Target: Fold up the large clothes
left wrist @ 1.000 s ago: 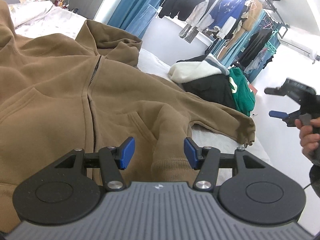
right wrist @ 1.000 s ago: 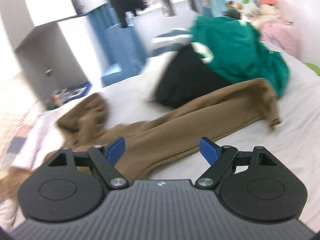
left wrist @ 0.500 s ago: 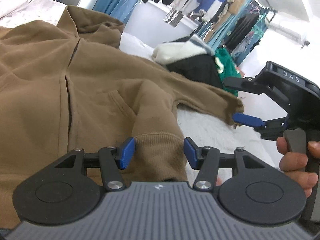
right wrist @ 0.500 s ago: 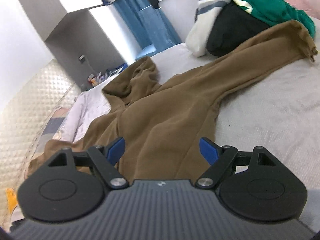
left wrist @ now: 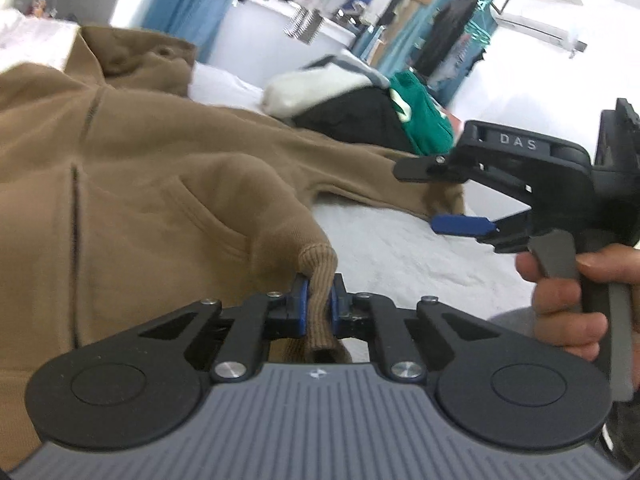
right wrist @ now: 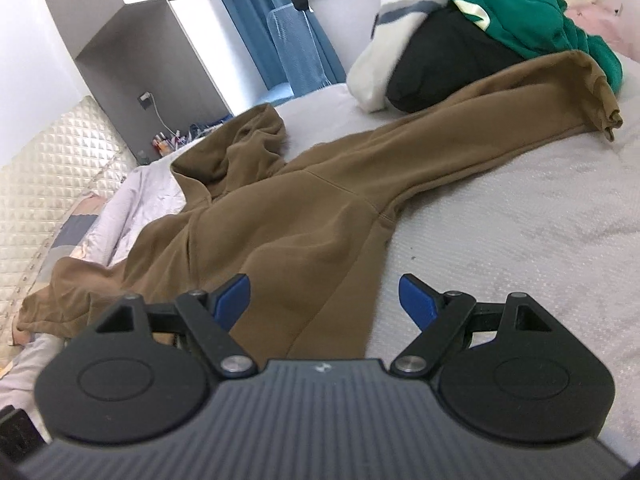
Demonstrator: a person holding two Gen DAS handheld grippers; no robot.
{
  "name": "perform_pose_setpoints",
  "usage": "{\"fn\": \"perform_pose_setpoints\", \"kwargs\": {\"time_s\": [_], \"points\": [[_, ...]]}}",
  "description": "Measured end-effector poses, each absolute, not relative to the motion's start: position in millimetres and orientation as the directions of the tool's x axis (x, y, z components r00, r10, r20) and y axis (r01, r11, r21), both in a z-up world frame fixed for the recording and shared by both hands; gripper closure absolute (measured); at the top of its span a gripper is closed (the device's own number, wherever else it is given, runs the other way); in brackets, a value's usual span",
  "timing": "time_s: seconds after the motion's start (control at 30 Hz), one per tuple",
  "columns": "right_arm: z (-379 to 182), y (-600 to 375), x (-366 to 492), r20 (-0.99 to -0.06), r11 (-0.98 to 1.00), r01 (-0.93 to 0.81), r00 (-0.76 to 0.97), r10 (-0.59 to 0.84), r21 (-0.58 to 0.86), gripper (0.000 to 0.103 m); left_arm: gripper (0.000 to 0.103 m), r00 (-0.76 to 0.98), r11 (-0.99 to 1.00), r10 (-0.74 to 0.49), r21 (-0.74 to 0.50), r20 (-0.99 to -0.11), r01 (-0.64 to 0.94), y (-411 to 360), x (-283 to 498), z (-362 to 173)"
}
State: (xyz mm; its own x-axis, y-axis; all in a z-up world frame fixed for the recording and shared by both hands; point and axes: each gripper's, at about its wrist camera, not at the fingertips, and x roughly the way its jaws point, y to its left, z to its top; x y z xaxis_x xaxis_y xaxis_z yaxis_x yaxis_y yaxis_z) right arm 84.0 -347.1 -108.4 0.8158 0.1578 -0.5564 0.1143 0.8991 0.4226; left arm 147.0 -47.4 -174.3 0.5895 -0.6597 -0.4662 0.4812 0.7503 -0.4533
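Brown zip hoodie [right wrist: 304,200] spread flat on the bed [right wrist: 520,232]; left tool [left wrist: 318,310] pinching its ribbed hem corner, right tool [right wrist: 324,300] spread above the same hem.

- The left gripper [left wrist: 318,308] is pinching the ribbed hem of the brown hoodie [left wrist: 160,184] between its blue pads.
- The right gripper [left wrist: 436,196] is hovering with jaws apart near the sleeve cuff [left wrist: 444,200].
- The hoodie is lying on the white bed [left wrist: 400,252].

black claw [left wrist: 318,310], blue fingertips [left wrist: 301,312].
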Motion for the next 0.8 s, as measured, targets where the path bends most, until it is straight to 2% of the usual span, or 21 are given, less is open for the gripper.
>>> {"fn": "perform_pose_setpoints", "kwargs": {"time_s": [0.23,0.47,0.63,0.73,0.8], "points": [[-110.6,-367.3,87.8,-0.59,0.901,0.154,0.797,0.13,0.406,0.02,0.092,0.455,0.698,-0.715,-0.502,-0.531,0.511,-90.3,168.5,-194.2],[-123.4,-373.1,98.3,-0.622,0.891,0.177,0.771,0.139,0.419,0.02,0.092,0.365,0.713,-0.694,-0.523,-0.621,0.467,-122.4,194.4,-228.7],[-137.9,-363.9,112.4,-0.657,0.89,0.183,0.738,0.156,0.417,0.02,0.091,0.36,0.698,-0.711,-0.543,-0.604,0.467,-118.8,196.1,-228.5],[-142.9,-358.3,116.5,-0.674,0.891,0.182,0.72,0.167,0.415,0.02,0.076,0.361,0.69,-0.721,-0.562,-0.591,0.456,-101.6,189.6,-213.2],[-142.4,-355.7,116.4,-0.673,0.892,0.173,0.718,0.177,0.418,0.02,0.054,0.382,0.714,-0.698,-0.541,-0.606,0.446,-84.2,180.9,-198.5]]}}
